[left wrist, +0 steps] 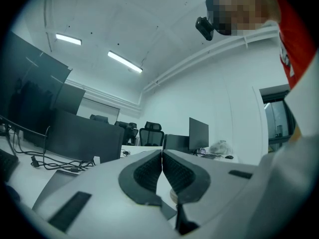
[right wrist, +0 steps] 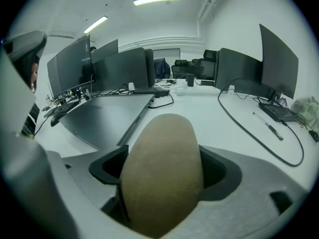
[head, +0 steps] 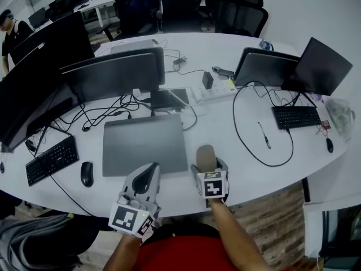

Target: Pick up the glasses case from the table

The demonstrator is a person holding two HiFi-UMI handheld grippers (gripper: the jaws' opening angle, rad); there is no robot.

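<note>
While lying at the lower centre of the white table [head: 225, 123], the tan glasses case [head: 206, 153] is sitting between the right gripper's [head: 210, 164] spread, unclamped jaws. Closed laptop [head: 144, 143] is crowding its left side, pen [head: 263, 135] lying well right. Left gripper [head: 151, 171] is hovering clenched, empty.

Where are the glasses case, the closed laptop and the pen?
glasses case [right wrist: 162, 173], right gripper view, middle of its tan shell
closed laptop [head: 144, 143], head view, centre of lid
pen [head: 264, 135], head view, mid-barrel
</note>
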